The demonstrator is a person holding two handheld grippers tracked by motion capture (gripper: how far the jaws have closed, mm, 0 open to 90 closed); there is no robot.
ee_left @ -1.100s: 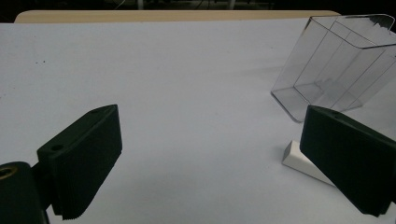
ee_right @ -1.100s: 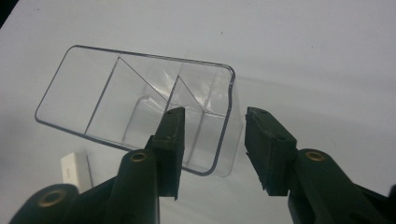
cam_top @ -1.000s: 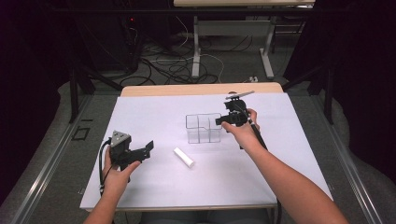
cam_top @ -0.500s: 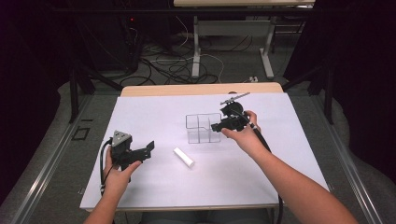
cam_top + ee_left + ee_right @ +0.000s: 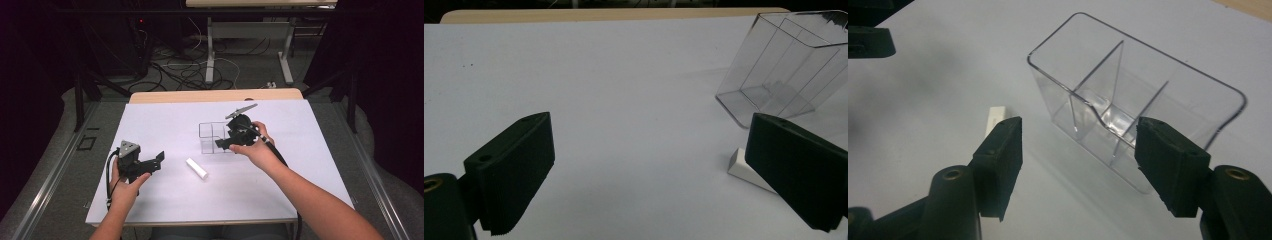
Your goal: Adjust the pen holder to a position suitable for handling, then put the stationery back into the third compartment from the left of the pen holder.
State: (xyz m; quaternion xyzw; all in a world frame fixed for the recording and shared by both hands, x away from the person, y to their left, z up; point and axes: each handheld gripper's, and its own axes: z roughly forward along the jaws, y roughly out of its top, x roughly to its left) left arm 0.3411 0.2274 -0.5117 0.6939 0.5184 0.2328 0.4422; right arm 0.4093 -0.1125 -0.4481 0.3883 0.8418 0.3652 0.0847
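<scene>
A person's right gripper (image 5: 223, 143) hung with its jaws spread wide and empty just short of a clear plastic organiser box with inner dividers (image 5: 214, 137), which stood on a white sheet covering the table (image 5: 310, 165). In the right gripper view the box (image 5: 1128, 107) lay dead ahead of that gripper (image 5: 1078, 150), its long side running across the gap between the jaws and its near wall just beyond the tips, so the opening looked wide enough to judge a straddle of one end or a wall possible, though nothing was yet touched. A small white rectangular block (image 5: 196, 168) lay flat on the sheet off the right gripper's left jaw; in that view the block (image 5: 995, 117) showed partly behind the jaw tip, its long axis pointing roughly away from the camera. The left gripper (image 5: 150, 162) was also released, jaws apart and holding nothing, and rested low near the table's front left. From it, the block (image 5: 744, 167) lay forward and toward the right jaw, half hidden by it, with the box (image 5: 784, 65) farther off beyond. By this reckoning the left hand stood the better placed for the block and the right hand plainly nearer the box, the two things apart and not touching.
</scene>
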